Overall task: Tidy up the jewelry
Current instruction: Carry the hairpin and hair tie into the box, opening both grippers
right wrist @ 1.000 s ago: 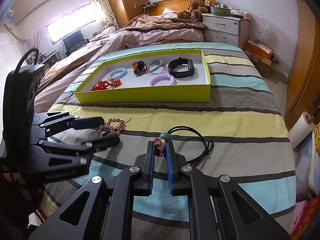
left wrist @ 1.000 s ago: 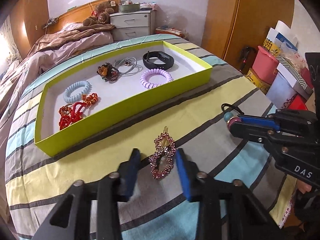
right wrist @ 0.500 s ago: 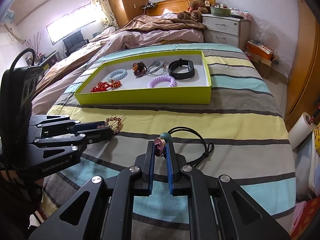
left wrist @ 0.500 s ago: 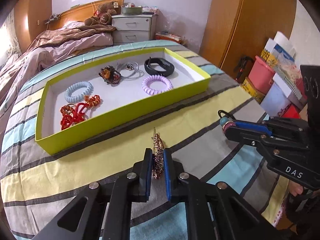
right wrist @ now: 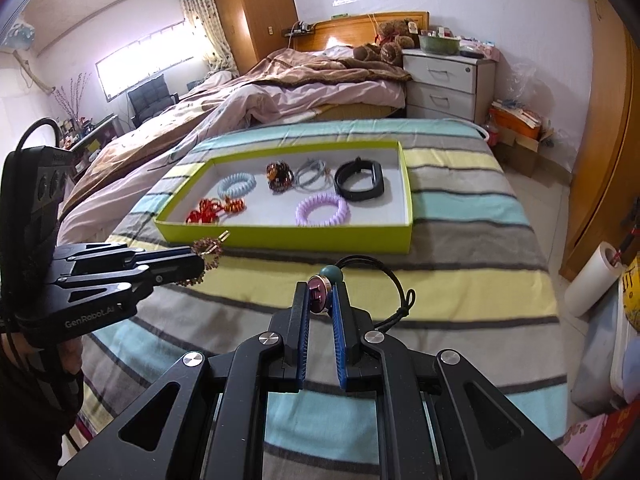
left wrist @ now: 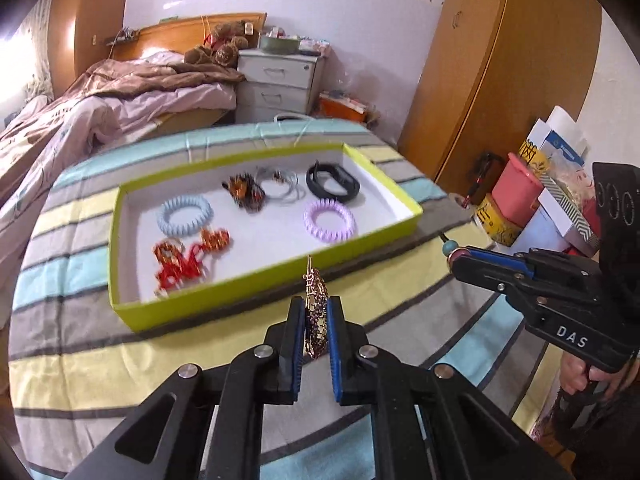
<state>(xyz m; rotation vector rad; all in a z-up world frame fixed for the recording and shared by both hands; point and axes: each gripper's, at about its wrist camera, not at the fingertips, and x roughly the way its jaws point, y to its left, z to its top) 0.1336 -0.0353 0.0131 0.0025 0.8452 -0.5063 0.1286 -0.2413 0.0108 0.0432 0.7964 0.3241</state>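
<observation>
My left gripper (left wrist: 314, 312) is shut on a purple beaded hair clip (left wrist: 315, 320), held on edge above the striped bedspread, just short of the lime-green tray (left wrist: 224, 304). From the right wrist view the same clip (right wrist: 206, 250) sticks out of the left gripper (right wrist: 200, 260). My right gripper (right wrist: 321, 300) is shut on the pink and teal beads (right wrist: 320, 294) of a black cord bracelet (right wrist: 394, 286), whose loop hangs beyond the fingers. In the left wrist view the right gripper (left wrist: 456, 254) hovers at the right.
The tray (right wrist: 288, 238) holds a blue coil tie (right wrist: 236, 184), a purple coil tie (right wrist: 322, 210), a black band (right wrist: 360, 180), a grey cord, a brown beaded piece and red ornaments (right wrist: 214, 208). A second bed, a nightstand (right wrist: 444, 80) and wardrobes stand behind; boxes (left wrist: 532, 196) crowd the floor at right.
The left gripper shut on the hair clip and lifted it off the bedspread, turning it on edge. The right gripper rose slightly, still holding the beaded bracelet.
</observation>
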